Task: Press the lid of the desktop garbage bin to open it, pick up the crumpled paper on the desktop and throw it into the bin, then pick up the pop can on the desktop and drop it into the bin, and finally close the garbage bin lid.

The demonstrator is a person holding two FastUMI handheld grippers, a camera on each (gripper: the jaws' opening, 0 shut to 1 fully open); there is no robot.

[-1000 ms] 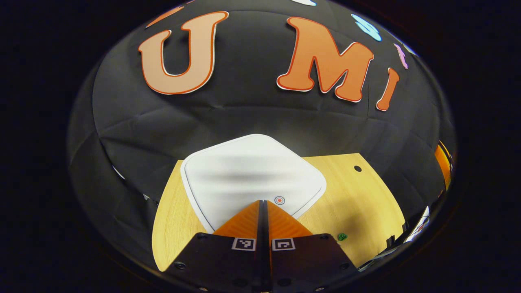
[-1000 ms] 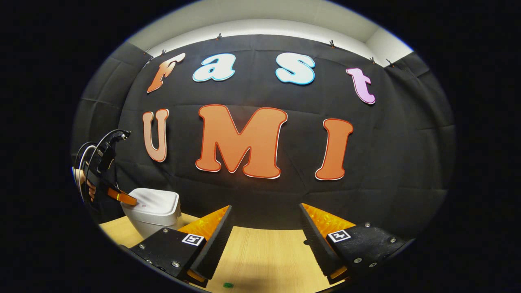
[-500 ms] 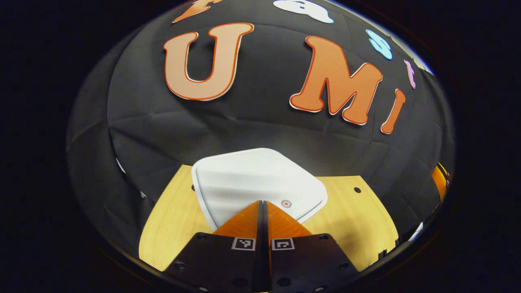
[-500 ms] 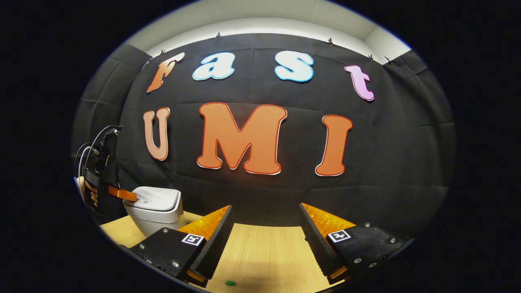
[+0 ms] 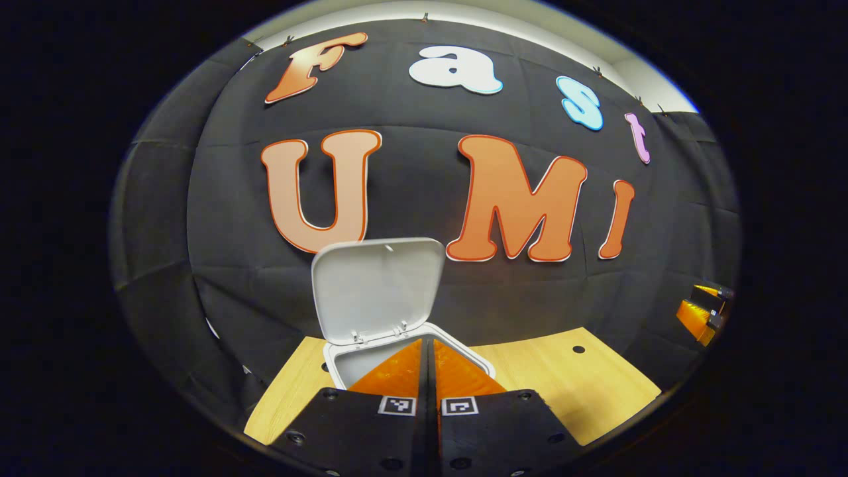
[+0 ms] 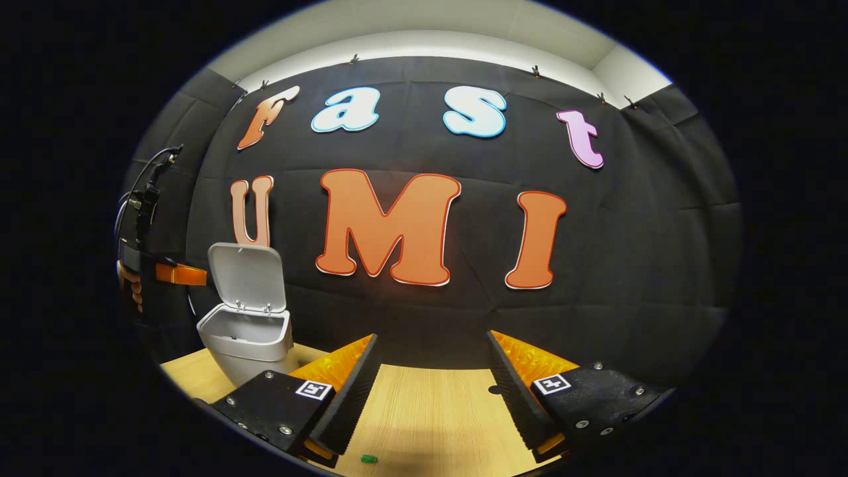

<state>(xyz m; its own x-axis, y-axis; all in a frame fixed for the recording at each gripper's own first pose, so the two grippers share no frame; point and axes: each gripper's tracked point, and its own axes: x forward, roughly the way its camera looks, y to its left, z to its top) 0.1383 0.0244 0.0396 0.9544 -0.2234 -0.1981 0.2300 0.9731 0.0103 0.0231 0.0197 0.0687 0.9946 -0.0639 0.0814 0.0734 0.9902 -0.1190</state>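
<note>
The bin (image 6: 246, 344) stands at lower left of the right gripper view, on the left end of the desk (image 6: 424, 411). It is smooth white plastic with rounded corners. Its lid (image 6: 246, 277) stands upright on two small hinges at the back rim, hollow underside facing forward. In the left gripper view the bin (image 5: 397, 354) sits at bottom centre with the lid (image 5: 377, 288) raised above it; the part of the inside that shows is a pale wall, and the bottom is hidden behind the fingers.

The left gripper (image 5: 427, 358) has its fingers pressed together with nothing between them, tips level with the bin's mouth. In the right gripper view the left gripper (image 6: 180, 274) hangs at mid left, just left of the lid and apart from it, with a hand (image 6: 132, 291) behind it.

The right gripper (image 6: 430, 354) has its fingers spread wide and bare over pale wood-grain desk. A dark round hole (image 6: 495, 389) marks the wood beside the right finger, and a small green speck (image 6: 368, 458) lies near the bottom edge.
</note>
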